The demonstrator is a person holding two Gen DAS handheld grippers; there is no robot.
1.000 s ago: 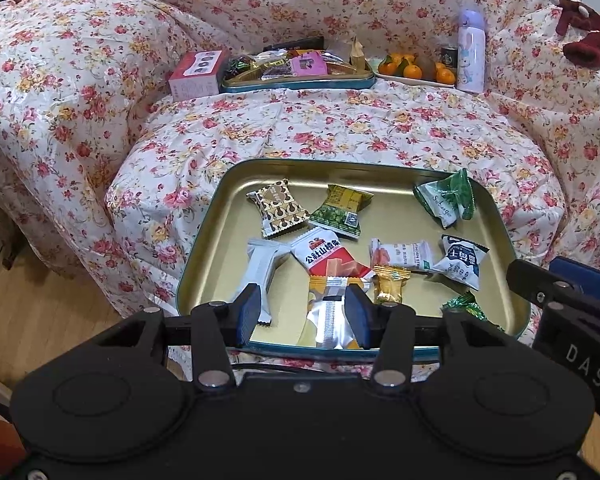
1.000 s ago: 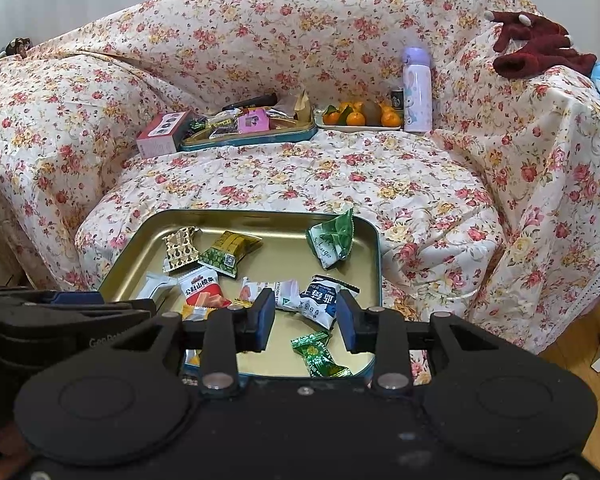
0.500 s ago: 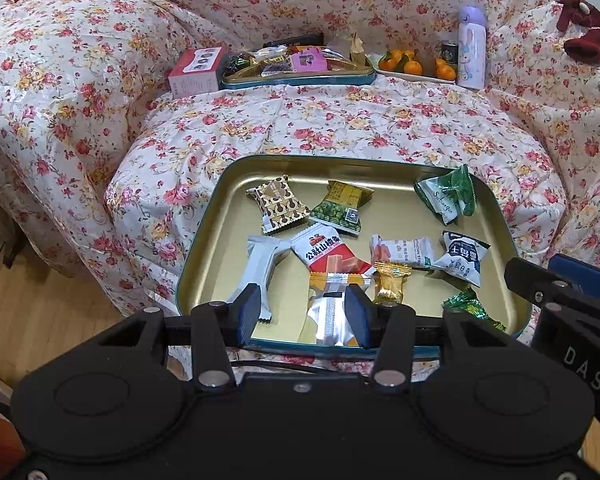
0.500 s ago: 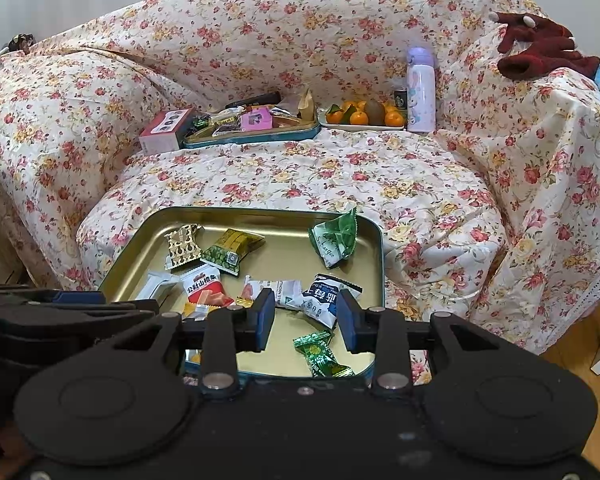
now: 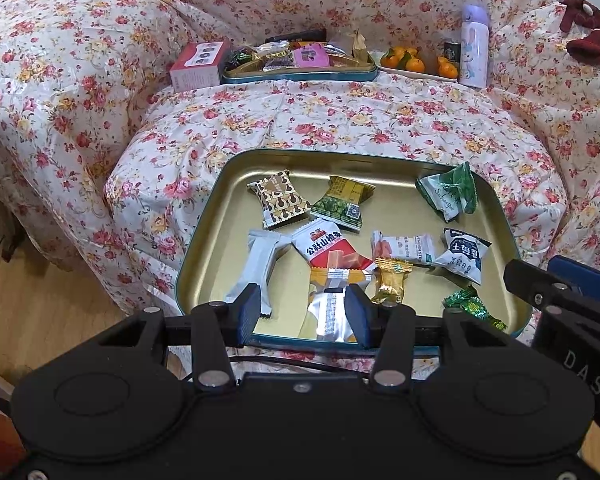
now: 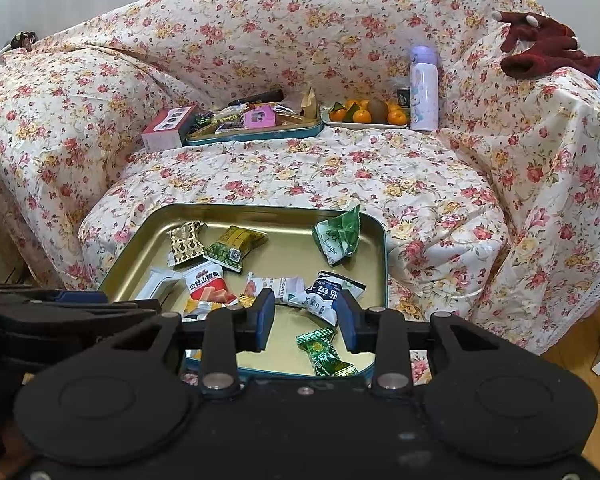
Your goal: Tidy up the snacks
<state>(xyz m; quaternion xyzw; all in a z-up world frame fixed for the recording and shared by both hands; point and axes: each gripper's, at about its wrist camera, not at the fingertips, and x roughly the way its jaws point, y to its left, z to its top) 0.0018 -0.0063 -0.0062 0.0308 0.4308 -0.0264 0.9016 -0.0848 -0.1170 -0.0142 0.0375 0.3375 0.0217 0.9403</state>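
Hovering at the near rim of the gold tray, the left tool and right tool both stand released, grasping nothing. Snack packets lie loose inside the tray, on the floral-covered sofa seat. Likely hazard: the tray overhangs the seat's front edge, so a downward press near its rim could tip it and spill the packets.

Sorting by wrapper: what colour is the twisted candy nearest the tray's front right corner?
Shiny green twisted candy, clearest in the right wrist view.
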